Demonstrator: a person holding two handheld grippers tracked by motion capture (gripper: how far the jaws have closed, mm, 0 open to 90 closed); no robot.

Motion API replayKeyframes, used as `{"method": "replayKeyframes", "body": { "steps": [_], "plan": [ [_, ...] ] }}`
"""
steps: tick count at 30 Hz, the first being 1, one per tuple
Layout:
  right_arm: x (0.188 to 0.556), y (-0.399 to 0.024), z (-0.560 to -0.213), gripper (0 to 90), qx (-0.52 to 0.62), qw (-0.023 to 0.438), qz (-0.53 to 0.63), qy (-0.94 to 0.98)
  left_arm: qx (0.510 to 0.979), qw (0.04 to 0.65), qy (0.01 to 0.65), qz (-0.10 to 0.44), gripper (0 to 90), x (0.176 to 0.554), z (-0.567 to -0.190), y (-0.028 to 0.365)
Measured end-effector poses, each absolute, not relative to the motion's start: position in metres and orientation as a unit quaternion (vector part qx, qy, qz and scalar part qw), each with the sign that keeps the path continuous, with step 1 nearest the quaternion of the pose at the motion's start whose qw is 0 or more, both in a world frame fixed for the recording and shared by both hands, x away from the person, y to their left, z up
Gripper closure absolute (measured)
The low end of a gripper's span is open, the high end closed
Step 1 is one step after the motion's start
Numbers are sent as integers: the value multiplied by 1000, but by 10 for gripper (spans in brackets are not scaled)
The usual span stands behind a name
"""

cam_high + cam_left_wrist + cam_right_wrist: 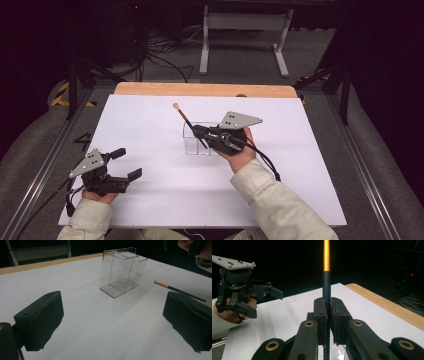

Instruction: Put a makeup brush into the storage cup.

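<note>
At the near left corner of the white table (150, 200), the left gripper (125, 164) sits low in the person's hand, its jaws spread wide with nothing between them. From the left gripper view the two black pads (40, 320) frame bare white surface, and beyond them stands the clear container (121, 271), upright, with see-through dividers splitting it into narrow compartments.

Farther in, near the middle of the table, the right gripper (197, 131) is held over that clear container (200, 142), the grey three-cornered plate (239, 120) on its top facing up. Its jaws are clamped tight on a makeup brush (186, 120); the right gripper view shows the dark handle pinched between the two pads (320, 315), with the brush (326, 277) rising straight past them into a gold ferrule. Seen from above, the brush leans up and away to the left from the jaws, its pale tip (176, 106) hanging over open table behind the container. Whether its lower end reaches into a compartment cannot be told.

Beyond the white surface runs the wooden edge (200, 89) of the tabletop, and past that a dark floor with cables (160, 55) and a pale metal stand (245, 35).
</note>
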State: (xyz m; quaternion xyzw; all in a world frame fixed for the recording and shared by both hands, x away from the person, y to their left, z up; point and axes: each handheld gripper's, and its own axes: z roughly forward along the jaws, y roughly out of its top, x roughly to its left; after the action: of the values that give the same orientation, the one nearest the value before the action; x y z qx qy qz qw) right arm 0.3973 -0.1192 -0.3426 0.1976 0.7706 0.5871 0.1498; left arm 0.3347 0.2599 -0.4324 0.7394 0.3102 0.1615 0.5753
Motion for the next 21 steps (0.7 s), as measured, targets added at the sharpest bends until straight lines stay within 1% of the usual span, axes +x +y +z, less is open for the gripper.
{"method": "replayKeyframes", "body": {
  "steps": [9,14,19,21],
  "plan": [
    [399,-125,-347,837,210,170,609,746,740,575,311,161,40,335,-433,260],
    [401,-127,-348,837,218,172,619,735,740,575,311,160,40,335,-433,260],
    [403,-126,-349,837,218,198,628,720,740,575,311,160,40,335,-433,260],
    [404,-125,-350,837,218,201,629,719,739,576,312,159,40,335,-433,260]
  ]
}}
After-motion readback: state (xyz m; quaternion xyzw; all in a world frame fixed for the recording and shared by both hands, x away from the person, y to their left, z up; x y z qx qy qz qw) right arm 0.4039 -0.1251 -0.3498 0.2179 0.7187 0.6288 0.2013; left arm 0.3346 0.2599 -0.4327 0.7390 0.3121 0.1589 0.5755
